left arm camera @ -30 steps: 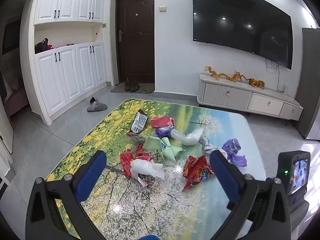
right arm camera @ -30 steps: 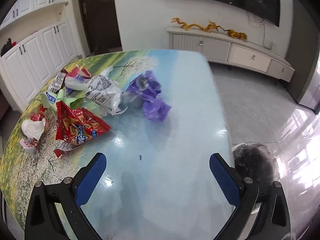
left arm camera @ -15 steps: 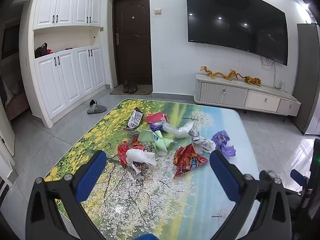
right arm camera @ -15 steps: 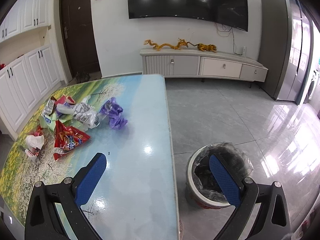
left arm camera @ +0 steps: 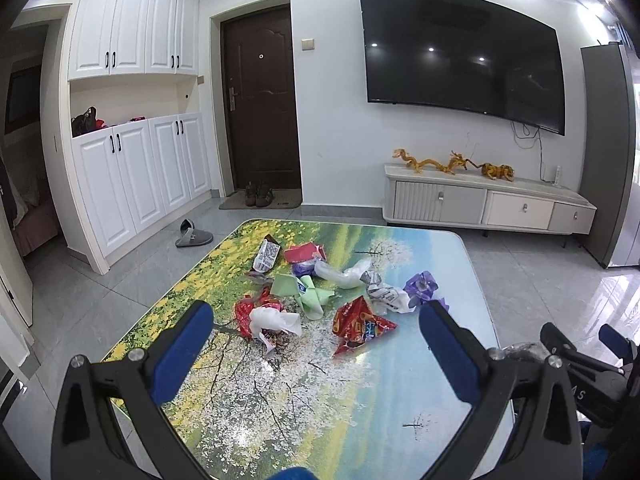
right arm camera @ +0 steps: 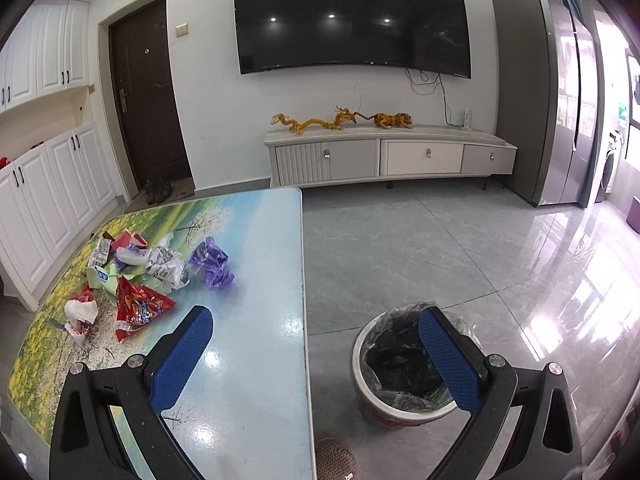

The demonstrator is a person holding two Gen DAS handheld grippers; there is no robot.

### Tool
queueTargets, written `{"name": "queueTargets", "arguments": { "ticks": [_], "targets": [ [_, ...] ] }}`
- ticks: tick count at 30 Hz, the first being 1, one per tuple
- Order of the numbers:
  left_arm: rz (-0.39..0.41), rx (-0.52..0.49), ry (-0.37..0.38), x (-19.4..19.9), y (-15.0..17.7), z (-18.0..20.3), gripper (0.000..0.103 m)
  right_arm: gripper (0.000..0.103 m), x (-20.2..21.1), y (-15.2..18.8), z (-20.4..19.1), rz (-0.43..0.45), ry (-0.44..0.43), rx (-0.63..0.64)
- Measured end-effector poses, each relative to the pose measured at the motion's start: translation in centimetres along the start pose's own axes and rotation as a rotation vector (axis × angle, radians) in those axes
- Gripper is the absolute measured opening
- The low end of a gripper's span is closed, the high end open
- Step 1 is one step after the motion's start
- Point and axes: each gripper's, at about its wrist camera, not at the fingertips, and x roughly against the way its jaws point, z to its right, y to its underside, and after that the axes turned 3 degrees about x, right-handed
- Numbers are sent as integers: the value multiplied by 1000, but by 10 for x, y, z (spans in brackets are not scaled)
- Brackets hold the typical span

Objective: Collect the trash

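Both grippers have pulled back and up from the table (left arm camera: 448,264) over the last second, so I now see far more of the room. My left gripper (left arm camera: 316,354) hangs above the near end of the table, its blue pads spread wide apart with nothing between them. My right gripper (right arm camera: 316,354) is just as wide open and empty; its left finger sits over the table's right edge and its right finger over the bin (right arm camera: 400,368).

Trash lies in a loose cluster around the middle of the table. Nearest me on the left is a white wad (left arm camera: 272,318) resting on a red wrapper (left arm camera: 244,312). Just right of it is a red snack bag (left arm camera: 360,324). Farther off lie a green wrapper (left arm camera: 308,290), a white printed wrapper (left arm camera: 388,294) and a purple wrapper (left arm camera: 422,286) at the right end of the cluster. At the far end are a barcode packet (left arm camera: 266,256) and a red packet (left arm camera: 304,252).

The bin stands on the floor just right of the table's near right side, lined with a black bag. A TV (right arm camera: 352,16) hangs on the far wall above a low cabinet (right arm camera: 388,156).
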Motion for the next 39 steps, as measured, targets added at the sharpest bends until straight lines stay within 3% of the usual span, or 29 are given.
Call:
{"name": "queueTargets", "arguments": {
  "ticks": [21,39],
  "targets": [
    [55,-15,2,31,-1,16,103,103,40,-6,18,143,26,-20],
    [71,0,20,27,-4,22,103,103,54,-16,23,225,95,-11]
  ]
}}
